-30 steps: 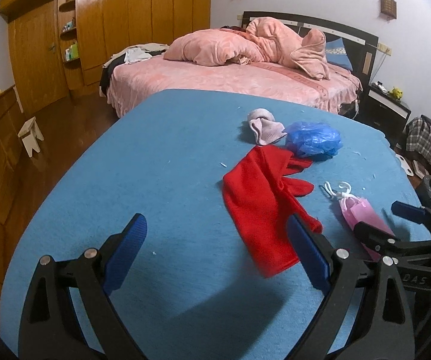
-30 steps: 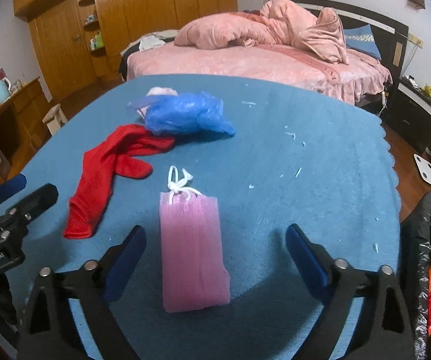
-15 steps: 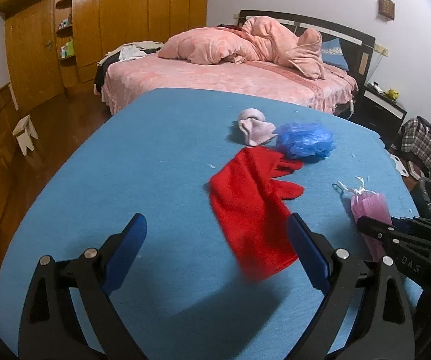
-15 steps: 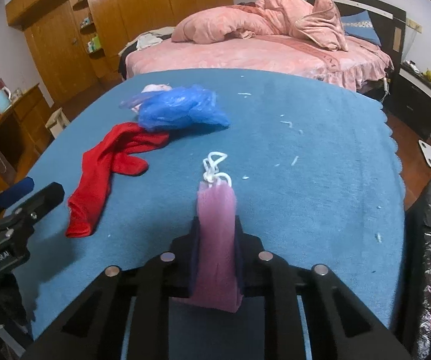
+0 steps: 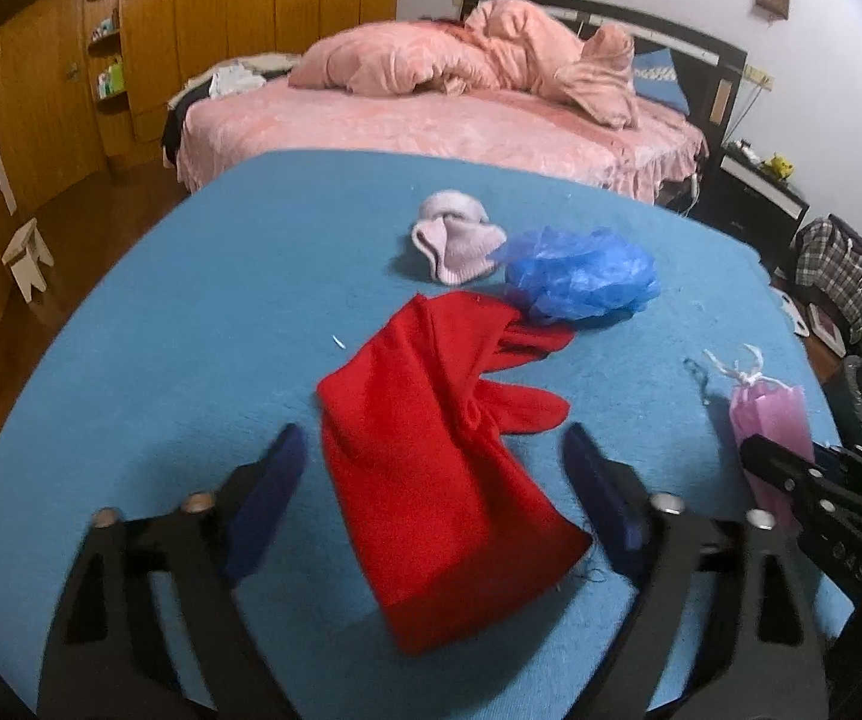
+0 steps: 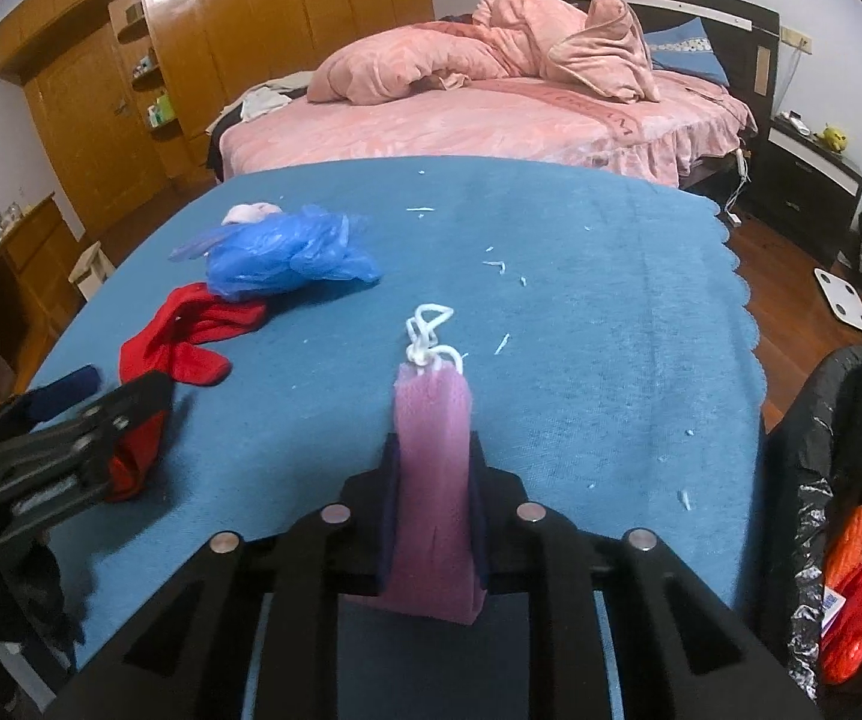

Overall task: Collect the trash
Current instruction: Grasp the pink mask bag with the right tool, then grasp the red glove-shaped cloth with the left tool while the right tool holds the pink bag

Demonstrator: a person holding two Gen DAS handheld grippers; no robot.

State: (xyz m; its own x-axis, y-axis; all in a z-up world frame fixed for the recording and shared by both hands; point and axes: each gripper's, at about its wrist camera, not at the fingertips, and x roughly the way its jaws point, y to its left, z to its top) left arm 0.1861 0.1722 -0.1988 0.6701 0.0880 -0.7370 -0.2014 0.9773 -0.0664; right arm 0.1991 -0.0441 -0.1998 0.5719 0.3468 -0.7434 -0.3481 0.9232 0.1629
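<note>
Since a second ago the right gripper (image 6: 434,504) has clamped onto the pink pouch (image 6: 434,480), which used to lie flat between its wide-open fingers. Now the pouch is pinched on edge, long axis running away from the camera, with its knotted white cord (image 6: 428,336) at the far end. It looks like soft, fuzzy mesh.

Meanwhile the left gripper (image 5: 434,492) slid in over the red cloth (image 5: 431,468) and its jaws are closing, cloth between them but pads not touching yet. That cloth is a limp felt-like glove shape, fingers pointing away towards a crinkly blue plastic bag (image 5: 581,273). Just beyond the bag sits a pale knit sock (image 5: 455,240). Everything's on the blue tablecloth (image 6: 611,312).
</note>
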